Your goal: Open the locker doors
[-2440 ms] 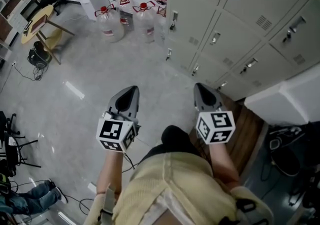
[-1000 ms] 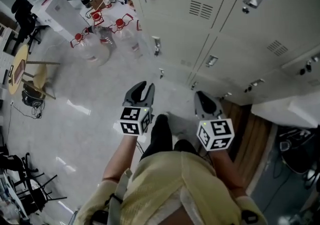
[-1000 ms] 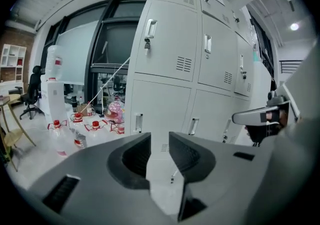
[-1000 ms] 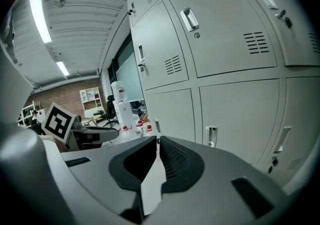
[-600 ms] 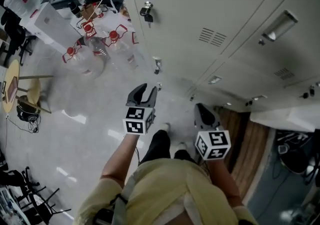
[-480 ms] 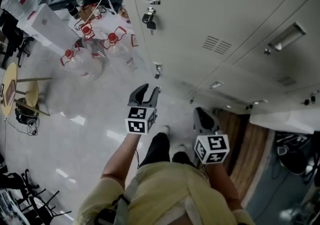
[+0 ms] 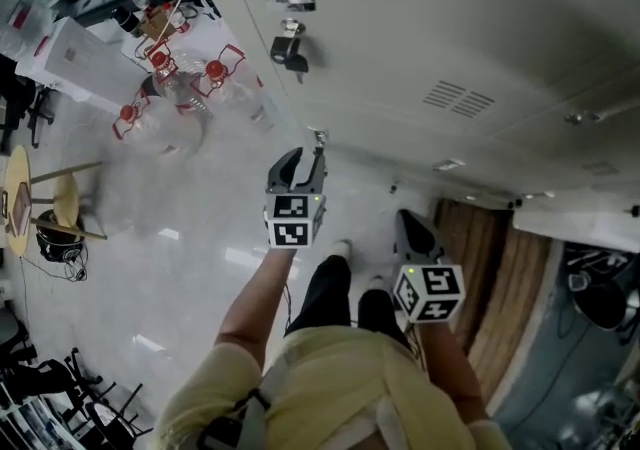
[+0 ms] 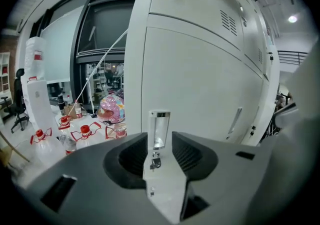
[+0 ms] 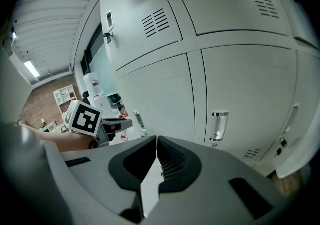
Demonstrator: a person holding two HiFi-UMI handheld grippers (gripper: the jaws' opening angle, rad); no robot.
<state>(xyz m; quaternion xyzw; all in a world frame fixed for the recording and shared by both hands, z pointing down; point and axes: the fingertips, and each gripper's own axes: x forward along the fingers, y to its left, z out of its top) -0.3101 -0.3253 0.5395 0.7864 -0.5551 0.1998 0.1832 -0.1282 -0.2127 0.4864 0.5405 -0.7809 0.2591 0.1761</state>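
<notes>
Nearby, right claw [image 7: 411,226]: clenched shut on nothing, held low beside the person's legs and short of the lockers.
Ahead of it, left claw [image 7: 302,160]: released. Its jaws have just been opening and stand wide with nothing between them. The handle shows through the gap, just in front.
Target handle [image 8: 159,129]: an upright chrome pull at the left edge of the lower door in the end column, with a small lock [image 8: 156,161] just beneath it.
Task's thing: the locker doors [image 8: 200,89] rise directly in front. Every door that shows looks closed, so none seems opened yet.
Step in hand: probably the final approach to grasp that pull.
Doing it well: keep the pull centred in the gap and go in until the pads straddle it above the lock. Close firmly, then draw outward in an arc, since the hinge is likely on the door's right edge.
Risk: closing too low would catch the lock rather than the pull.
Count, claws: two.
Count, door fronts: at least five in the right gripper view, some only in part.
Count, water bottles [image 7: 165,88]: at least three red caps on the floor beyond the lockers.
</notes>
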